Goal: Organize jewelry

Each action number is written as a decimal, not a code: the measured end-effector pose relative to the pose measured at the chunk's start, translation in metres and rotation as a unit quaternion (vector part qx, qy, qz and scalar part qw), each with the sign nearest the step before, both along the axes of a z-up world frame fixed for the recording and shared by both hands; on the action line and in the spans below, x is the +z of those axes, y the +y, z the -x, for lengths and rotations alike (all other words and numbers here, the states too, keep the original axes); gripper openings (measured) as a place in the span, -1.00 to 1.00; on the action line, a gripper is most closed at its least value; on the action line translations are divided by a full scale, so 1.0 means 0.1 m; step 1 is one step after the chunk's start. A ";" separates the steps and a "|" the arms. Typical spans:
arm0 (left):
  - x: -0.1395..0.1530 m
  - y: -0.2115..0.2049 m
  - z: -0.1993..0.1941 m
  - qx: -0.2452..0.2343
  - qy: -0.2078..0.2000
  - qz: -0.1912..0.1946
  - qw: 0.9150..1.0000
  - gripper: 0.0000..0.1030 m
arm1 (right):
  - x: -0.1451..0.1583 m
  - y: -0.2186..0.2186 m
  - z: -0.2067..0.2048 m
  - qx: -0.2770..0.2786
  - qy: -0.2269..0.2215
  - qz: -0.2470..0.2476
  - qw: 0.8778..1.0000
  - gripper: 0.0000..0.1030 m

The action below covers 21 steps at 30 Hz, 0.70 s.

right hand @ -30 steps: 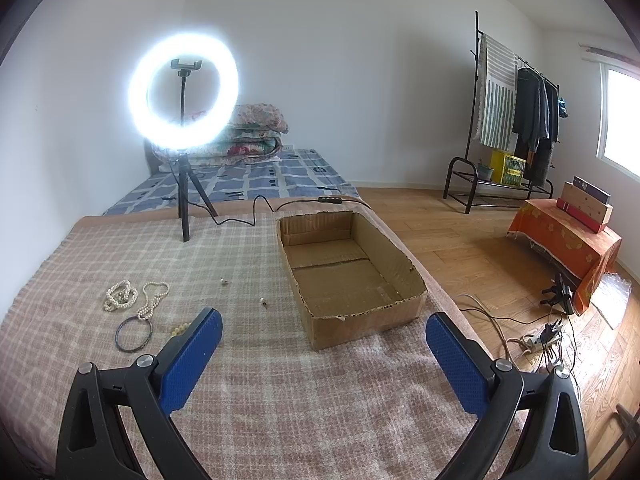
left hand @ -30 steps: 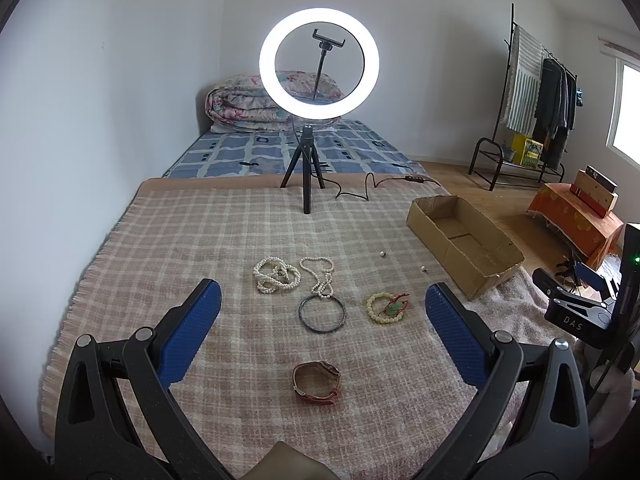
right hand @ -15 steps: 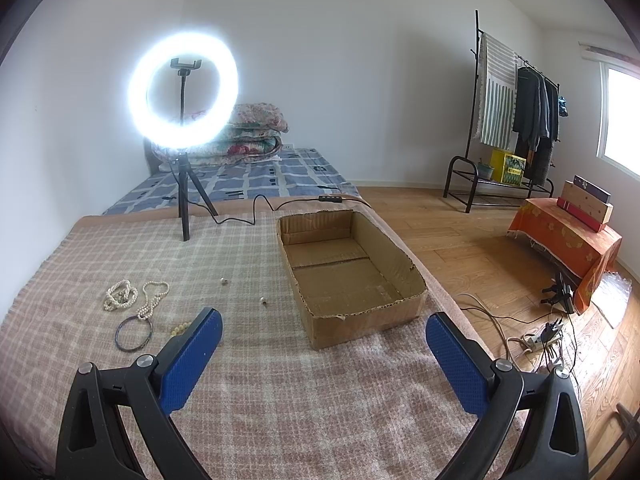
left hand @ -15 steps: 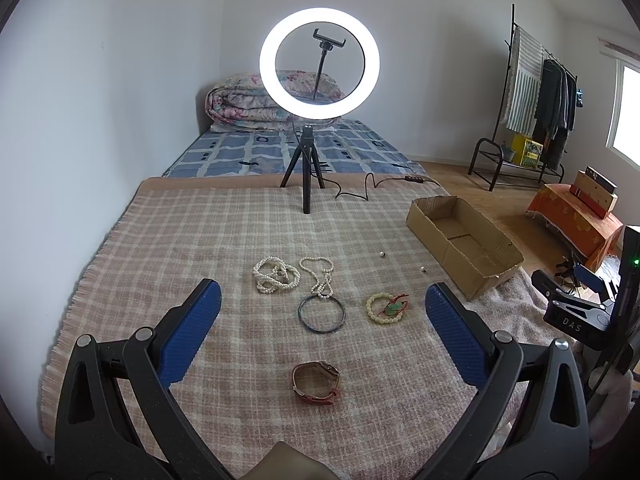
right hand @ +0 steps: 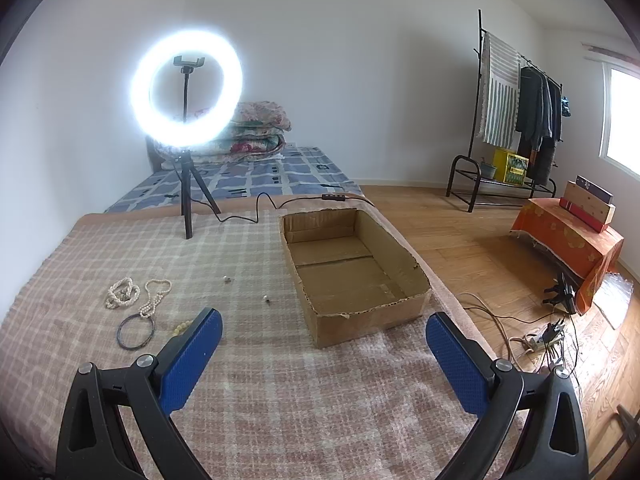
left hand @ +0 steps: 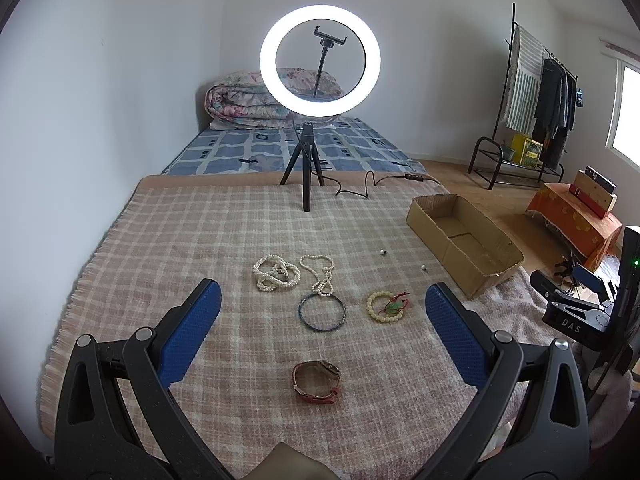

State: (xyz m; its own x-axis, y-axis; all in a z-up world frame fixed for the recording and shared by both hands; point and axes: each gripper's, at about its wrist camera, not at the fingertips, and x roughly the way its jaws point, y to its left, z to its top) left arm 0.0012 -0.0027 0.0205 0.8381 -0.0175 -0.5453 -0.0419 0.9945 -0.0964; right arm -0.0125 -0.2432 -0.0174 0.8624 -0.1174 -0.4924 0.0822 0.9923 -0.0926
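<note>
Jewelry lies on a plaid blanket (left hand: 208,240): a bundled pearl necklace (left hand: 275,273), a pearl strand (left hand: 319,274), a dark bangle (left hand: 321,313), a cream bead bracelet (left hand: 387,307) with a green and red charm, and a brown-strap watch (left hand: 316,381). My left gripper (left hand: 320,312) hovers open above them, holding nothing. An empty cardboard box (right hand: 352,264) sits ahead of my open right gripper (right hand: 320,340), which also holds nothing. The right wrist view shows the pearls (right hand: 122,292) and bangle (right hand: 135,331) at left.
A lit ring light on a tripod (left hand: 308,168) stands at the blanket's far edge, its cable (left hand: 360,188) trailing right. Two small loose beads (left hand: 383,252) lie near the box. Beyond are a mattress (right hand: 248,176), a clothes rack (right hand: 516,120), and floor cables (right hand: 552,332).
</note>
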 end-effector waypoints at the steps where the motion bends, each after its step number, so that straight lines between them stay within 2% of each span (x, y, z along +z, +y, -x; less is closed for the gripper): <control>1: 0.00 0.00 0.00 0.000 0.000 0.000 1.000 1.00 | 0.00 0.00 -0.01 0.000 0.000 0.000 1.000 0.99; 16: -0.12 0.30 -0.15 0.020 0.025 0.007 0.999 1.00 | -0.01 0.06 -0.06 0.014 0.012 -0.001 1.000 0.99; 21: -0.13 0.42 -0.26 0.013 0.036 -0.011 0.999 1.00 | -0.02 0.08 -0.11 0.024 0.021 -0.002 0.999 0.99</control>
State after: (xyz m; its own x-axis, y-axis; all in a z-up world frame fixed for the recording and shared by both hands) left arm 0.0275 0.0391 0.0071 0.7965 0.0164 -0.6045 -0.0735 0.9948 -0.0700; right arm -0.0011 -0.2349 -0.0189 0.8456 -0.0736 -0.5287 0.0297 0.9954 -0.0911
